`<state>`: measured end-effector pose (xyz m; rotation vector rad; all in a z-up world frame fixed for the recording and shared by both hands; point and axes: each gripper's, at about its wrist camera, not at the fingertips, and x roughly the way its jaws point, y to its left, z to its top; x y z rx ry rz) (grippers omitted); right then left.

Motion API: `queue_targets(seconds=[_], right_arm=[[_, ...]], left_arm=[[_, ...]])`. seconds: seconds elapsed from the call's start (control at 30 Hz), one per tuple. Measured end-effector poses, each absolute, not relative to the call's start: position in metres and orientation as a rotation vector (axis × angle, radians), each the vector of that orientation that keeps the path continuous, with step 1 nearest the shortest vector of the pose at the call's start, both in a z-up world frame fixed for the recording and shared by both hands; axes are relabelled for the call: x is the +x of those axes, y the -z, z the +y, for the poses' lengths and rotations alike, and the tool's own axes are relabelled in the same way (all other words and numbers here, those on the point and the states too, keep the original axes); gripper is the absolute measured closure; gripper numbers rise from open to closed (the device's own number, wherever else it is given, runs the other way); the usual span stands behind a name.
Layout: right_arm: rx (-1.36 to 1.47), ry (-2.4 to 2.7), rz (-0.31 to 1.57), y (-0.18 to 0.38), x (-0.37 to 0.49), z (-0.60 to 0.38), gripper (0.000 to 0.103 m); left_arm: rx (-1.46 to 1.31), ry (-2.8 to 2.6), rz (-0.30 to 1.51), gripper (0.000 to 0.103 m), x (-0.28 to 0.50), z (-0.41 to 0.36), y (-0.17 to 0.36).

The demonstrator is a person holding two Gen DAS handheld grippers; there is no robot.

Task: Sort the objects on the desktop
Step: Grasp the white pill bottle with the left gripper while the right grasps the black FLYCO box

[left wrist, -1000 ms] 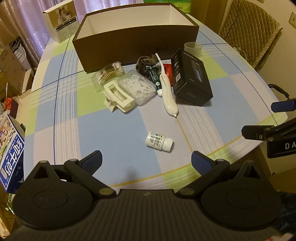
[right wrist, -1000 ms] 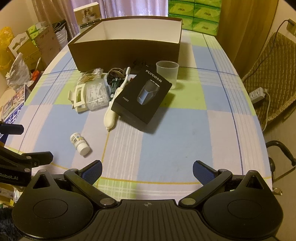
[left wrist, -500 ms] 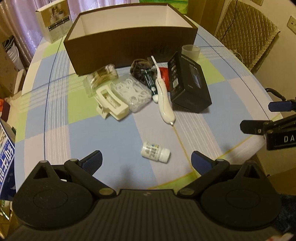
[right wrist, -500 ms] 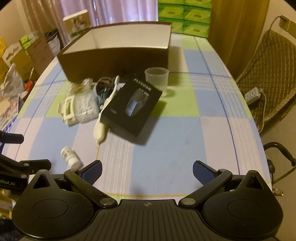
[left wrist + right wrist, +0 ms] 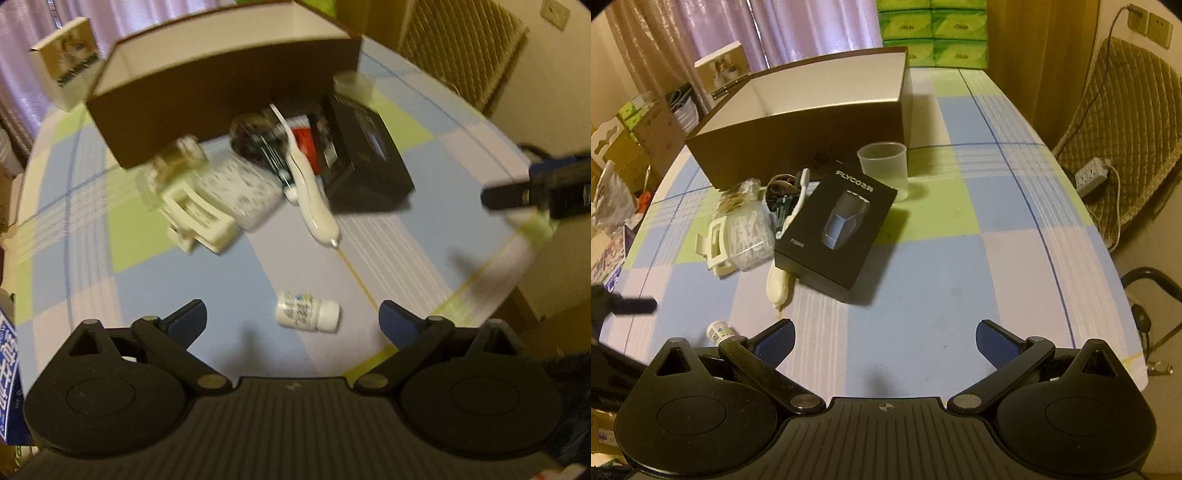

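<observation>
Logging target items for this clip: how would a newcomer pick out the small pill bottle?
Start at the big brown open box on the checked tablecloth, then come toward the camera past the clutter in front of it. The small white bottle lies on its side, alone on a blue patch. Nothing touches it, unlike the piled items by the box.

A small white pill bottle (image 5: 307,312) lies on its side apart from the clutter: black shaver box (image 5: 836,229), white hair clip (image 5: 197,218), clear cup (image 5: 883,170), open brown box (image 5: 812,122).

brown box (image 5: 798,122) 1 | black box (image 5: 836,229) 1 | cup (image 5: 884,170) 1 | bottle (image 5: 307,312) 1
</observation>
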<state>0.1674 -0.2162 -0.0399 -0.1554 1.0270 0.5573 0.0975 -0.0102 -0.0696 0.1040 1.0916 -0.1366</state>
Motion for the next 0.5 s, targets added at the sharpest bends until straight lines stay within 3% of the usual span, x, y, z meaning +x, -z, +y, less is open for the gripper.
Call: queue_targets(seconds=[0.17, 0.4, 0.5], right_arm=[[-0.139, -0.545, 1.046, 0.044, 0.172, -0.221, 0.002], [-0.130, -0.520, 1.056, 0.048, 0.178, -0.227, 0.002], [-0.125, -0.509, 1.058, 0.050, 0.180, -0.229, 0.002]], left_arm=[[0.132, 0.166, 1.111, 0.018, 0.099, -0.011, 0.097], [0.146, 0.205, 1.088, 0.022, 0.106, -0.008, 0.112], [0.147, 0.232, 1.089, 0.034, 0.111, -0.009, 0.117]])
